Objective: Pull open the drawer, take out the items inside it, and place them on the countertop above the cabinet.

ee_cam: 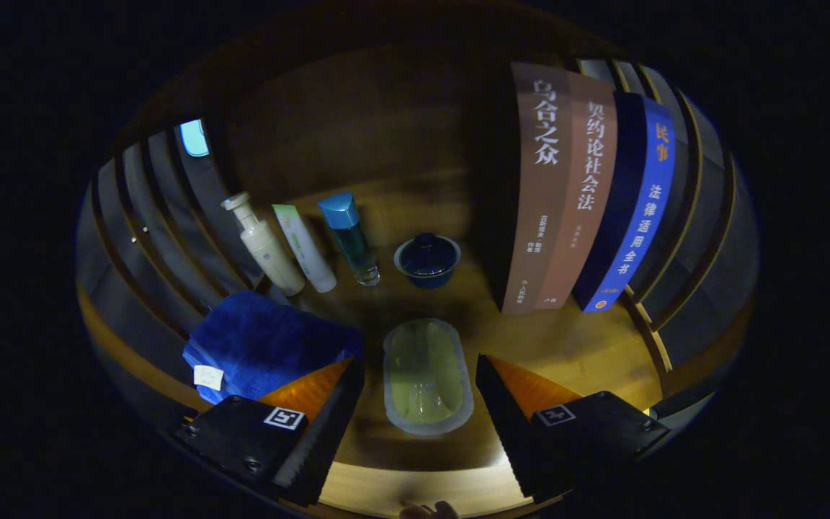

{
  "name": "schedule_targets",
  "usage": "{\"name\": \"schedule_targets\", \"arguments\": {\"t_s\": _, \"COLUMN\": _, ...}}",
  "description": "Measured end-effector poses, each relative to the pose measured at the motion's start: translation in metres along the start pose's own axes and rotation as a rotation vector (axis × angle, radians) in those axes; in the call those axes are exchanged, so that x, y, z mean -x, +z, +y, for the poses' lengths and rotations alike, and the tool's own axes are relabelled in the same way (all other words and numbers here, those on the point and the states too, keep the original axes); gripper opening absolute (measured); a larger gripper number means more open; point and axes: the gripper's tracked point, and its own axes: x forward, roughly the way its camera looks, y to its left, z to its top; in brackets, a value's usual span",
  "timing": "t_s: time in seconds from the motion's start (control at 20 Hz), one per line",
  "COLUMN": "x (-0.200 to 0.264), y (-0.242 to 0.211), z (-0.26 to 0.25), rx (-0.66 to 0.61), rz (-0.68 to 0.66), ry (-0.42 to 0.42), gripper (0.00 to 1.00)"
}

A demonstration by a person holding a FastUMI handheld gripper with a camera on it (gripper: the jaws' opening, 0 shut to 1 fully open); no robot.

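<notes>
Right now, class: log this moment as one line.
gripper: open | pouch: between fingers, on countertop | towel: beside | bottles, bowl, books: beyond

Countertop [573, 346] warm amber wood. Towel [264, 342] deep blue w/ small white tag. Oval packet [426, 375] pale yellow-green, clear edge (sits btwn spread gripper [421, 393] fingers). Lidded cup [427, 259] dark navy. Bottle [350, 238] teal-blue cap, clear base. Pump bottle [265, 245] cream. Tube [305, 249] white, green top. Books [588, 194] brown, tan, blue.

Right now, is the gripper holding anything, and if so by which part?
Nothing is held. The gripper is open, and the pale sealed packet lies on the wooden countertop between its jaws with a gap on each side, touched by neither.
</notes>
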Motion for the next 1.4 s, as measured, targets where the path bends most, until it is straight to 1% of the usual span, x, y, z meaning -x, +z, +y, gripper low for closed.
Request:
{"name": "schedule_targets", "arguments": {"t_s": 0.1, "x": 0.023, "y": -0.011, "z": 0.002, "rx": 0.036, "rz": -0.037, "ry": -0.001, "gripper": 1.00}}
{"name": "schedule_targets", "arguments": {"t_s": 0.2, "x": 0.050, "y": -0.031, "z": 0.005, "rx": 0.061, "rz": -0.070, "ry": -0.005, "gripper": 1.00}}
{"name": "schedule_targets", "arguments": {"t_s": 0.35, "x": 0.097, "y": -0.066, "z": 0.017, "rx": 0.089, "rz": -0.121, "ry": 0.033, "gripper": 1.00}}
{"name": "schedule_targets", "arguments": {"t_s": 0.55, "x": 0.163, "y": -0.095, "z": 0.027, "rx": 0.076, "rz": -0.290, "ry": 0.053, "gripper": 1.00}}
{"name": "schedule_targets", "arguments": {"t_s": 0.7, "x": 0.195, "y": -0.131, "z": 0.027, "rx": 0.066, "rz": -0.378, "ry": 0.044, "gripper": 1.00}}
{"name": "schedule_targets", "arguments": {"t_s": 0.9, "x": 0.211, "y": -0.195, "z": 0.020, "rx": 0.060, "rz": -0.408, "ry": 0.020, "gripper": 1.00}}
{"name": "schedule_targets", "arguments": {"t_s": 1.05, "x": 0.211, "y": -0.236, "z": 0.012, "rx": 0.073, "rz": -0.405, "ry": -0.004, "gripper": 1.00}}
{"name": "schedule_targets", "arguments": {"t_s": 1.2, "x": 0.197, "y": -0.259, "z": 0.002, "rx": 0.078, "rz": -0.388, "ry": -0.018, "gripper": 1.00}}
{"name": "schedule_targets", "arguments": {"t_s": 1.3, "x": 0.181, "y": -0.272, "z": -0.007, "rx": 0.075, "rz": -0.347, "ry": -0.029, "gripper": 1.00}}
{"name": "schedule_targets", "arguments": {"t_s": 1.4, "x": 0.171, "y": -0.275, "z": -0.012, "rx": 0.066, "rz": -0.329, "ry": -0.032, "gripper": 1.00}}
